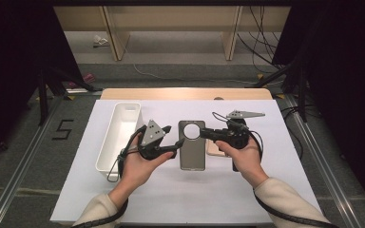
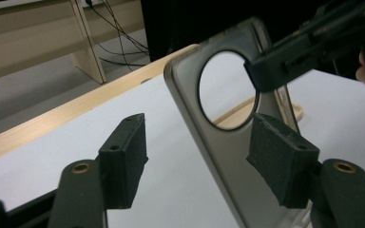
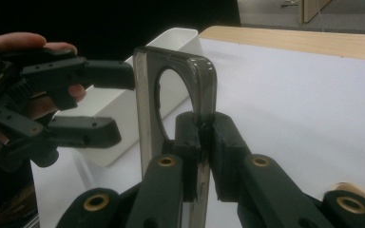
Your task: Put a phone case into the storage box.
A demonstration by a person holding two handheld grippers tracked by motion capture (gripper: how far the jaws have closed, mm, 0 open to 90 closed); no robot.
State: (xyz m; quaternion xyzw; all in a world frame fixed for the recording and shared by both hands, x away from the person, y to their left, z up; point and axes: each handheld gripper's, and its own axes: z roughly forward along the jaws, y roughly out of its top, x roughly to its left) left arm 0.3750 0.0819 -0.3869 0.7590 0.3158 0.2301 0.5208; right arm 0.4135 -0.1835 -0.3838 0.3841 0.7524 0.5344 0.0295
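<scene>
A grey translucent phone case (image 1: 191,153) with a round camera hole lies in the middle of the white sheet. My right gripper (image 1: 205,134) is shut on the case's right edge near that hole; in the right gripper view the pads (image 3: 190,137) pinch the rim of the case (image 3: 202,80). My left gripper (image 1: 174,137) is open at the case's left side. In the left gripper view the case (image 2: 218,156) reaches in between the spread pads (image 2: 126,152), and the right gripper (image 2: 290,61) holds its far edge.
A long white tray (image 1: 119,135) stands left of the left hand, also seen behind the case as the tray (image 3: 180,42). A pale wooden piece (image 1: 214,149) lies under the right hand. The table's wooden far edge (image 1: 185,93) borders the sheet.
</scene>
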